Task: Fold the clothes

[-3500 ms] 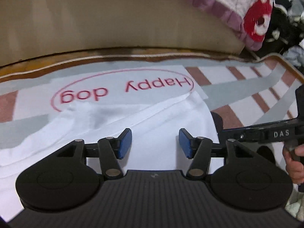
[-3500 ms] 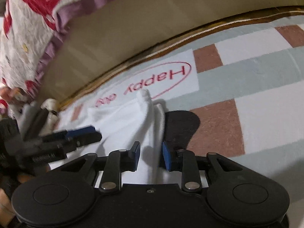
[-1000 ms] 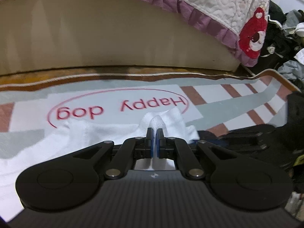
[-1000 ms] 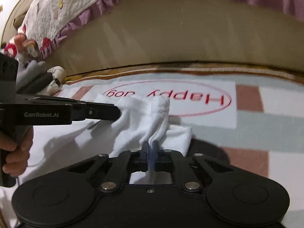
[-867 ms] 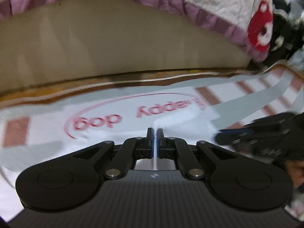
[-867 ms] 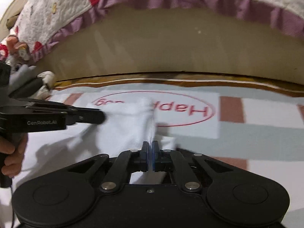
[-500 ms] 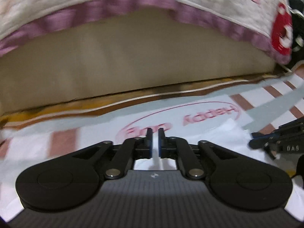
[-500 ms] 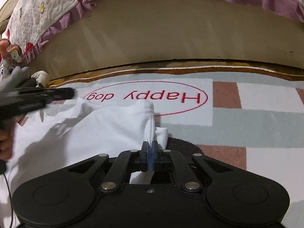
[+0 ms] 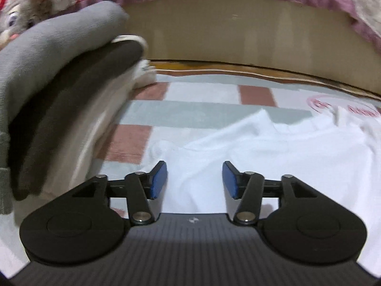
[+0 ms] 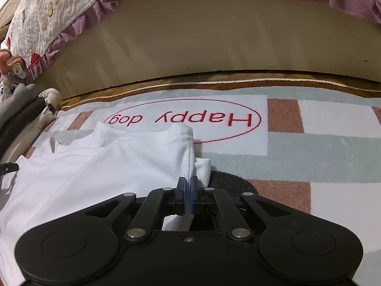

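Observation:
A white garment (image 10: 100, 166) lies spread on a checked rug, its right side folded over into a thick ridge. My right gripper (image 10: 188, 199) is shut on that folded edge, the cloth pinched between the blue pads. In the left wrist view the same white garment (image 9: 273, 157) stretches ahead and to the right. My left gripper (image 9: 194, 178) hovers over its left part with the jaws opening, blue pads apart and nothing pinched between them. The tip of the left gripper (image 10: 9, 168) peeks in at the left edge of the right wrist view.
The rug (image 10: 321, 143) carries a red "Happy dog" oval (image 10: 185, 119). A stack of folded grey, dark and cream clothes (image 9: 59, 90) rises close on the left. A beige bed base (image 10: 214, 43) with a quilted pink-frilled cover (image 10: 47, 12) runs along the back. A plush toy (image 9: 28, 7) sits behind the stack.
My left gripper let go of the white cloth, swung far to the left toward the clothes stack, and its jaws spread. The right gripper stayed shut on the fold, nearly still.

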